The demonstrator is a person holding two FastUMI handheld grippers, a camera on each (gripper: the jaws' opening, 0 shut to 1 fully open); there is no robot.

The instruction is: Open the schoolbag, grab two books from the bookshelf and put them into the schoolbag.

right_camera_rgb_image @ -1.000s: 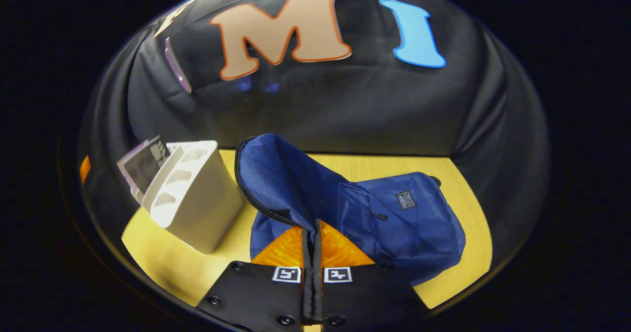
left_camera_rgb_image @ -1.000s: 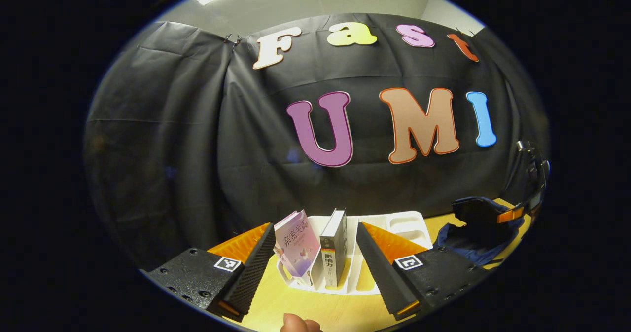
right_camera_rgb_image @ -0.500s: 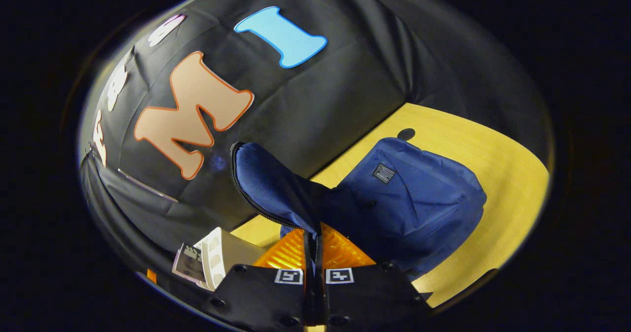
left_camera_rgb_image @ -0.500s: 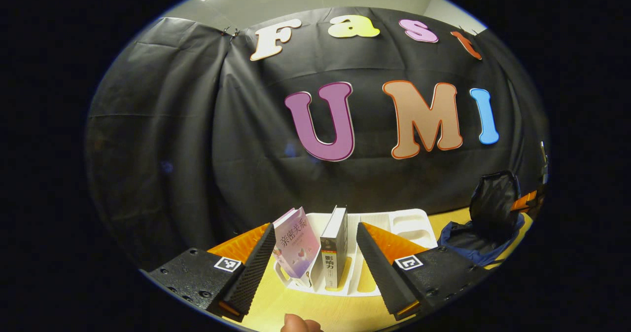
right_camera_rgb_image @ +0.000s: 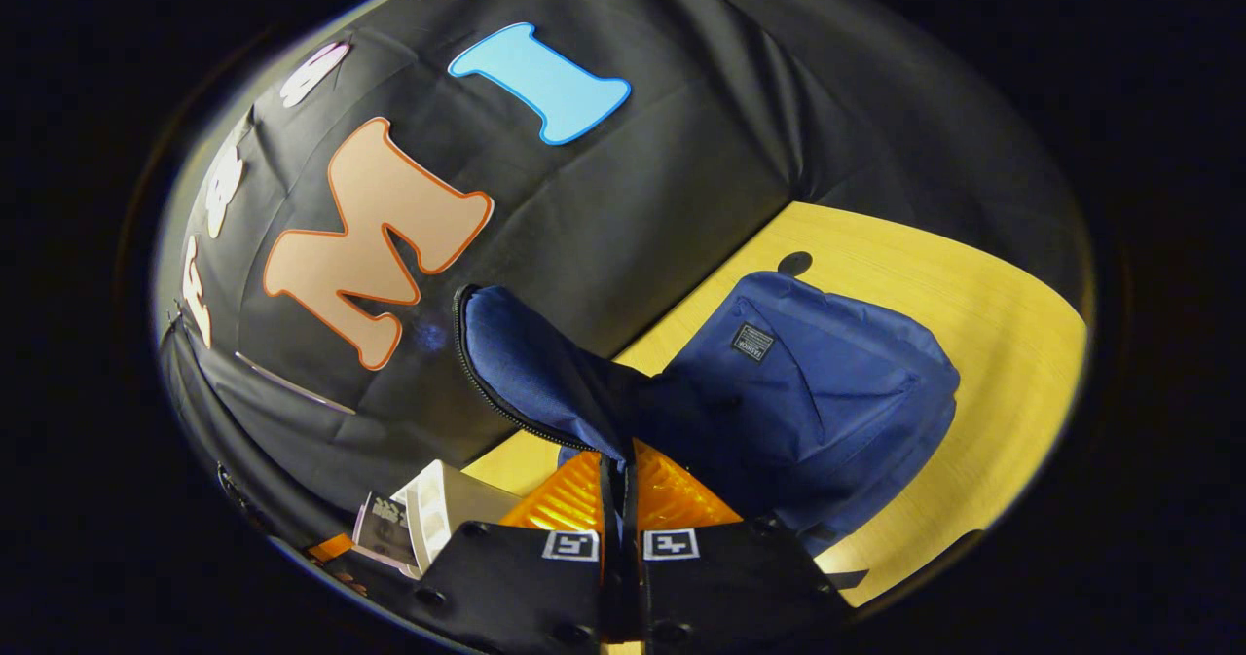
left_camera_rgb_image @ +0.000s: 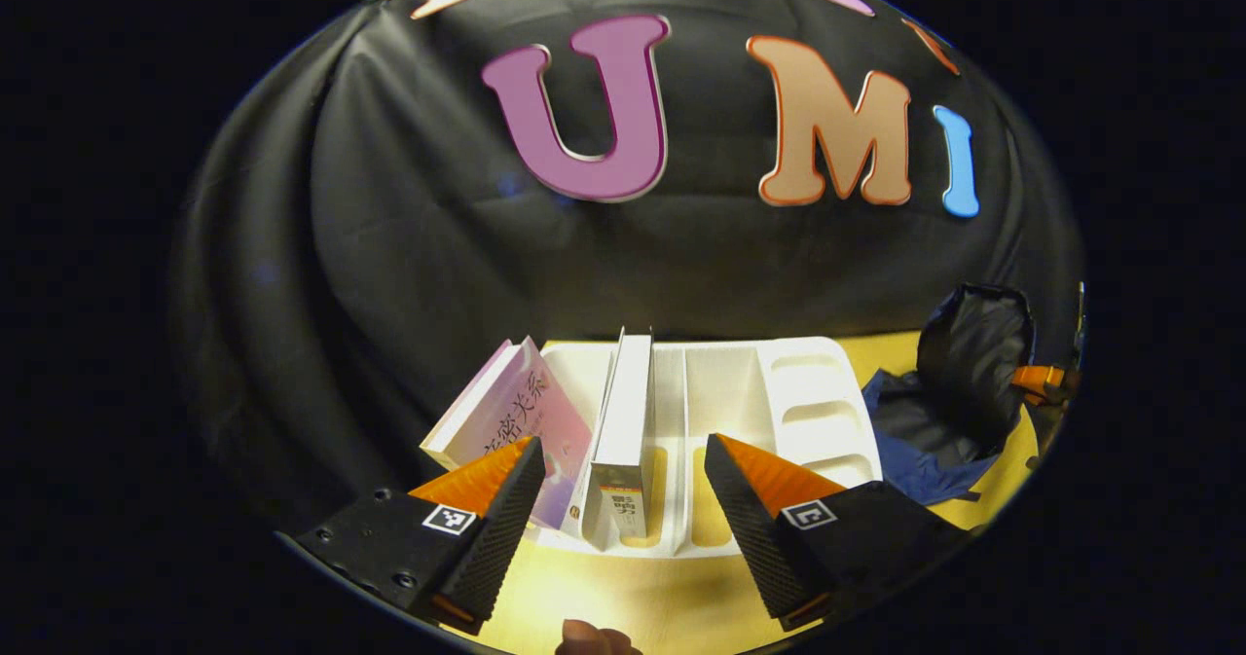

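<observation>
Here the left tongs (left_camera_rgb_image: pixel 623 485) gape around the white book (left_camera_rgb_image: pixel 623 421); right tongs (right_camera_rgb_image: pixel 617 485) pinch the schoolbag flap (right_camera_rgb_image: pixel 531 373).

The white book (left_camera_rgb_image: pixel 623 421) stands between free slots of the bookshelf (left_camera_rgb_image: pixel 818 402); the pink book (left_camera_rgb_image: pixel 506 412) crowds its left.

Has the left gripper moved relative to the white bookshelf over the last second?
Yes. The left gripper has closed in on the white bookshelf, which now looms larger, its open fingers straddling the white book.

Dim booth, warm overhead light on table (right_camera_rgb_image: pixel 973 314); sharp centre, heavy fisheye bending, edges darkened.
</observation>
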